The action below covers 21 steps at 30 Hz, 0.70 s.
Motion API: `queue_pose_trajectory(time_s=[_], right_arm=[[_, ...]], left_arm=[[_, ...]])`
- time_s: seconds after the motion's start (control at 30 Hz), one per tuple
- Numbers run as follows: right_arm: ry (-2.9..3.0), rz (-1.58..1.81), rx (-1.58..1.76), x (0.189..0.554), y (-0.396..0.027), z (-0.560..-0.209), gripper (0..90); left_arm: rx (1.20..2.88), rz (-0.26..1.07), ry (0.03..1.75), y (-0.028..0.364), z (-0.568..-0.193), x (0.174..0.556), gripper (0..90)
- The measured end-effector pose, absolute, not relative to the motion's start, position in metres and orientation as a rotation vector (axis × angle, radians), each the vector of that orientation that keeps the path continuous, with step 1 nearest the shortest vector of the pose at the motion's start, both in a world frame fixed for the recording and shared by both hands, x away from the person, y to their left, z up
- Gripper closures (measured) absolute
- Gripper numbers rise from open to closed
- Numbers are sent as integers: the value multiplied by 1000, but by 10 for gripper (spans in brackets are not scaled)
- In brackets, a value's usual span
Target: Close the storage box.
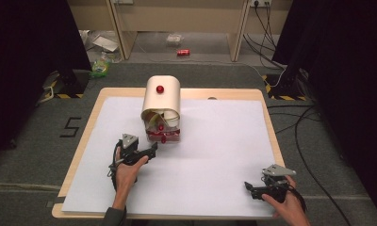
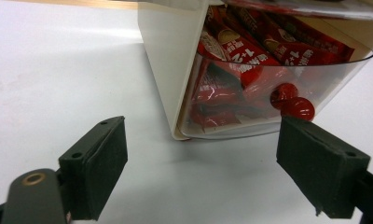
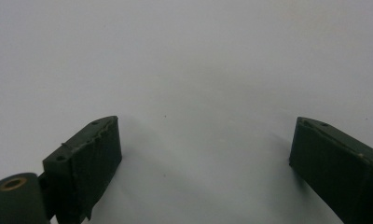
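High view: left claw point(image 1: 154, 149) low, angled toward box point(image 1: 162, 101).

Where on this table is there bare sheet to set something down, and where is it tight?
Free: the white sheet right of the cream box, and the stretch between the left gripper and right gripper. Tight: in front of the box's clear drawer, where the left gripper's open jaws sit close.

Cream box, red inside

The cream box point(image 1: 161, 99) has a red knob point(image 1: 159, 89); red packets point(image 2: 250, 51) with white print sit behind its clear drawer point(image 2: 287, 121). Black grippers, white sheet point(image 1: 215, 155).
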State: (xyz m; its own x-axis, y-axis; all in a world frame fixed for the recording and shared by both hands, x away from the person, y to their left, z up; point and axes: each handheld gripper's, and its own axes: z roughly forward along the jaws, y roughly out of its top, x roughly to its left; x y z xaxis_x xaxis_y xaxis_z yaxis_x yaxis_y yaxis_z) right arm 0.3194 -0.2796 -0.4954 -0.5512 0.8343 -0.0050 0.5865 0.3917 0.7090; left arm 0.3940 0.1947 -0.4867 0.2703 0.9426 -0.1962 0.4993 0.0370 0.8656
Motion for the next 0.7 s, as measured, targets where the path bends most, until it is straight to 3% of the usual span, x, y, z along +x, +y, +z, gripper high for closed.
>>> queue_pose_trajectory(time_s=[0.7], right_arm=[[2295,951,1230,320,-280,-495,93]], left_arm=[[1594,582,1363,197,-485,385,159]])
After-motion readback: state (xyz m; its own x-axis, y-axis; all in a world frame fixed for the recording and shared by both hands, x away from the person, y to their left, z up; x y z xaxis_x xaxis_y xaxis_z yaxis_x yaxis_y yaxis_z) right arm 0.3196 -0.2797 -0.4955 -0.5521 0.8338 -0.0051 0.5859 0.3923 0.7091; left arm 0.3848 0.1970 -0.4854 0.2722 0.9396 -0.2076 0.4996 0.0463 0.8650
